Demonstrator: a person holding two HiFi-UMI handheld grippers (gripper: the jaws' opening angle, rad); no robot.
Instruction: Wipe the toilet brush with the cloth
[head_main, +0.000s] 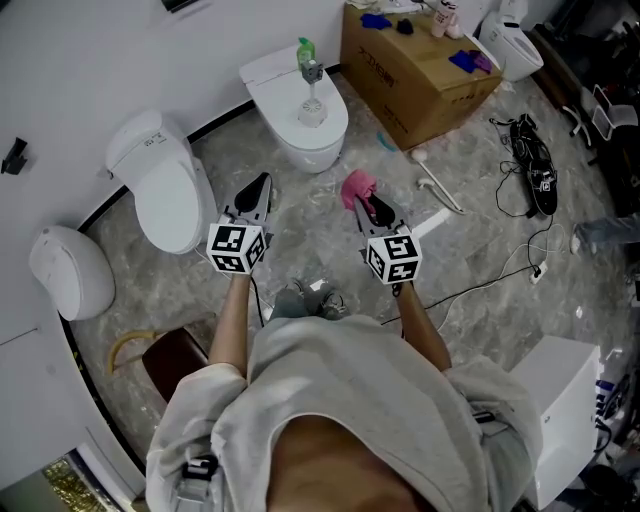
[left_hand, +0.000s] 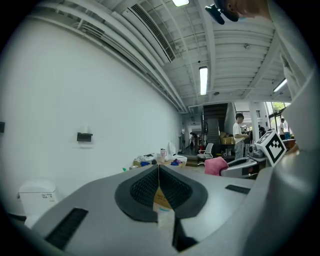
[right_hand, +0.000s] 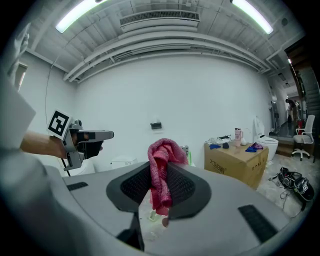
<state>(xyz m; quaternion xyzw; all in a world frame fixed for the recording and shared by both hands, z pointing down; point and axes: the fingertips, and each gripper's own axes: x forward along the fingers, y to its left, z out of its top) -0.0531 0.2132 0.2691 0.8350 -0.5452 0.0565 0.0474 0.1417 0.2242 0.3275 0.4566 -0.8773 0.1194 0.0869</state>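
Jaws on the left gripper (head_main: 262, 184) are pressing together with nothing between them. Those of the right gripper (head_main: 373, 206) are pinching the pink cloth (head_main: 355, 188), which is bunching above the pads and hanging below them. Both grippers are hovering over the marble floor, well apart from the toilet brush (head_main: 309, 78). The brush is standing upright near the centre of the closed lid of the middle toilet (head_main: 328, 132), in what looks like a clear holder, though it is too small to be sure.

Wiping is not yet under way, I judge. The brush's footing is posing the main risk: a sideways push from the cloth could be tipping it off the lid's edge unless the left gripper is opening to steady the green handle first. Only a narrow fold is sitting in the pinch, so dragging along the bristles may be pulling the cloth free.
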